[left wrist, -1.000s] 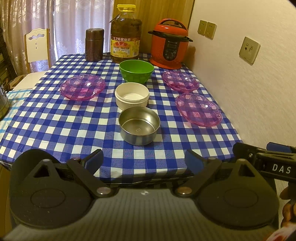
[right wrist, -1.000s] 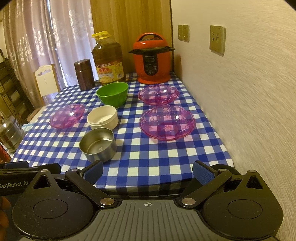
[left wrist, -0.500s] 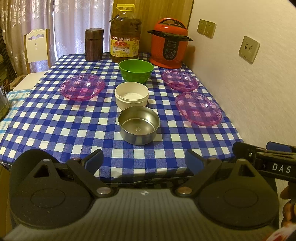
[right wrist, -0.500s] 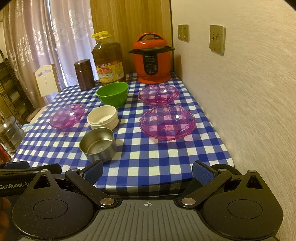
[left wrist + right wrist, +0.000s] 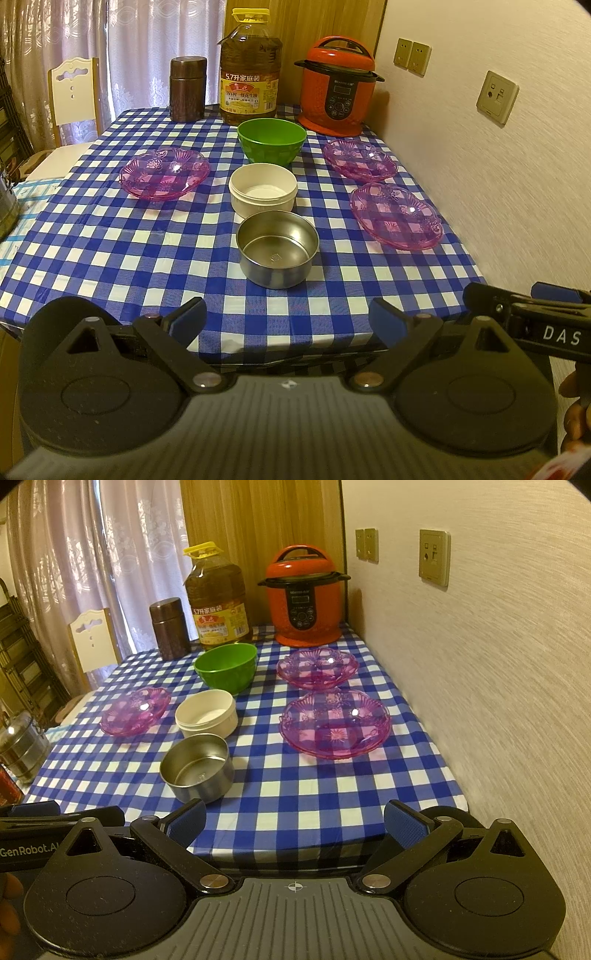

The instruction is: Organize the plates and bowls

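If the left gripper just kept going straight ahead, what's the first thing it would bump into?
Probably the steel bowl. It sits nearly centred ahead of the left gripper, whose fingers are open and held short of the table edge. Height is unclear, so it might pass over the rim.

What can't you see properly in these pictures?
- Steel pot by the table: cut off by the left edge in both views.
- Right gripper in the left view: only its tip shows; the right edge cuts the rest.
- Hand: just fingers at the left view's right edge, behind the gripper body.
- Oil bottle label: small print too tiny to read.
- Table's near edge: hidden behind both gripper bodies.
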`<action>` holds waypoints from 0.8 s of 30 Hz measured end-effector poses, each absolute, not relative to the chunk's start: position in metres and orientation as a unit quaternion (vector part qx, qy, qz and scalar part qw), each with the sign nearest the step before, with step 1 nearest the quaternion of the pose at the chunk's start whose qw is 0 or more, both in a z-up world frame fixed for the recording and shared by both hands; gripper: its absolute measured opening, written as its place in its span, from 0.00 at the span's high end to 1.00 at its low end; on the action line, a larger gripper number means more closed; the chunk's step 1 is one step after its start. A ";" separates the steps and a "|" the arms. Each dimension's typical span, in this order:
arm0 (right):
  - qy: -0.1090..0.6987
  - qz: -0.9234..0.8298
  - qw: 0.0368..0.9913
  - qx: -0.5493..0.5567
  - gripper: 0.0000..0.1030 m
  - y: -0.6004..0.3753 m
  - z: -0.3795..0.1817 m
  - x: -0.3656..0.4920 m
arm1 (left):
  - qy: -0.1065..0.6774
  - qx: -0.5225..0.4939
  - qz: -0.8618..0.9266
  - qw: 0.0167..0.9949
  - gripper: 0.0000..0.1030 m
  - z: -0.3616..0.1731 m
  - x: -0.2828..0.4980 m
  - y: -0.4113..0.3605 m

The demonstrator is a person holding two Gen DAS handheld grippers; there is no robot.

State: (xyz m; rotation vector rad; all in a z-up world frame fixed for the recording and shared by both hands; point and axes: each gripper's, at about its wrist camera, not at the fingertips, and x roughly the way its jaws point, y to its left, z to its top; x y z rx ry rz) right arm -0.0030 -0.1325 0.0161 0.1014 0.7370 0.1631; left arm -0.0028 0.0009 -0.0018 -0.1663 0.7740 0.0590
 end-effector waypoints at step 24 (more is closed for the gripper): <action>0.359 0.080 0.928 0.051 0.01 -0.135 0.016 -0.004 | 0.376 -0.080 0.029 0.922 0.09 -0.001 -0.002 0.000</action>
